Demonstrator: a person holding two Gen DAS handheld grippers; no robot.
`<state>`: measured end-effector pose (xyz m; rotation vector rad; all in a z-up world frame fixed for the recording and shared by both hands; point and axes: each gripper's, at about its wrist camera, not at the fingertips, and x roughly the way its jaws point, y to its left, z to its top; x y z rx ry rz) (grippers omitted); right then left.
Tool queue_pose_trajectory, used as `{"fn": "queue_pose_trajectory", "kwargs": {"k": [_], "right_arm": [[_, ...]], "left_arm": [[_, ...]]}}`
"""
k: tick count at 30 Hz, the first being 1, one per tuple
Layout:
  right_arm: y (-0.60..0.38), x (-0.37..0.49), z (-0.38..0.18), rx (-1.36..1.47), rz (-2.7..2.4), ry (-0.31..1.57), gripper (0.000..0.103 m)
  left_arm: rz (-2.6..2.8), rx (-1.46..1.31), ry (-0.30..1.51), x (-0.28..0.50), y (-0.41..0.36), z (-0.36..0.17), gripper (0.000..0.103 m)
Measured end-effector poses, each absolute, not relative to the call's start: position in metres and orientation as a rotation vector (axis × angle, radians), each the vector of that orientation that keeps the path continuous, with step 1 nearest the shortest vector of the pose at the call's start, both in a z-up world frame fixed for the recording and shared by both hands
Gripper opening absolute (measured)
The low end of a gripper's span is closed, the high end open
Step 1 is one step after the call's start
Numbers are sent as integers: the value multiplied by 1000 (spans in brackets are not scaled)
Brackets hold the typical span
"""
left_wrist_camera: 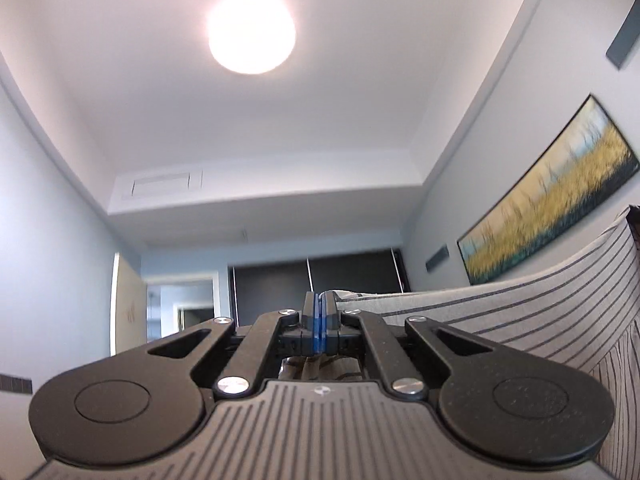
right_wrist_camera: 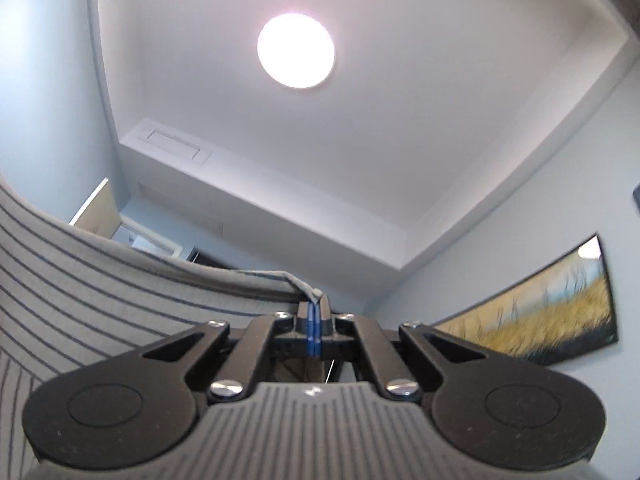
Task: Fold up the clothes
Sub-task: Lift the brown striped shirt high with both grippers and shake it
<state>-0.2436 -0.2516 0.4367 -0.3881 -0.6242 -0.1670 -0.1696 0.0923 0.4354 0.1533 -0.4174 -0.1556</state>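
Up near the ceiling line, both your grippers point upward with a striped garment stretched between them. Your left gripper (left_wrist_camera: 319, 312) has its blue-padded fingers (left_wrist_camera: 314, 320) pressed together; the grey cloth with dark stripes (left_wrist_camera: 540, 300) runs off to its right from just beside the fingertips, but the pinch itself is not clearly visible in the left wrist view, so you can only say the fingers are clenched with the cloth edge touching or right beside them. Some fabric also shows under the fingers, between the black linkage arms. Your right gripper (right_wrist_camera: 315, 312) is clamped on the garment: a folded hem corner (right_wrist_camera: 308, 290) sticks out right at the closed fingertips, and the striped cloth (right_wrist_camera: 100, 300) sweeps away to the left, filling the lower left of that view. Cloth hangs taut along its top edge, sagging in a curve between the two grippers. Background: round ceiling light (left_wrist_camera: 252, 34) lit and overexposed, a ceiling vent panel (left_wrist_camera: 160, 186), a long framed painting of yellow grass (left_wrist_camera: 552, 196) on the right wall, dark wardrobe doors (left_wrist_camera: 316, 280) at the far end, an open doorway (left_wrist_camera: 180, 308) beside them. Right wrist view shows the same light (right_wrist_camera: 296, 51) and painting (right_wrist_camera: 540, 316), slightly blurred.
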Motion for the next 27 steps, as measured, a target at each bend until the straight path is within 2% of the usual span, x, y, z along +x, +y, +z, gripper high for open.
{"fn": "queue_pose_trajectory", "kwargs": {"k": [7, 16, 21, 27], "right_arm": [[-253, -276, 456, -404, -193, -677, 1], [-257, -231, 438, -431, -142, -538, 1], [-260, -161, 410, -443, -109, -387, 1], [-258, -48, 353, -459, -50, -165, 1]], "left_arm": [[-153, 179, -411, -174, 85, 444, 0], [-149, 211, -390, -174, 74, 452, 0], [-142, 236, -245, -106, 54, 429, 0], [-132, 261, -19, 1, 44, 376, 0]]}}
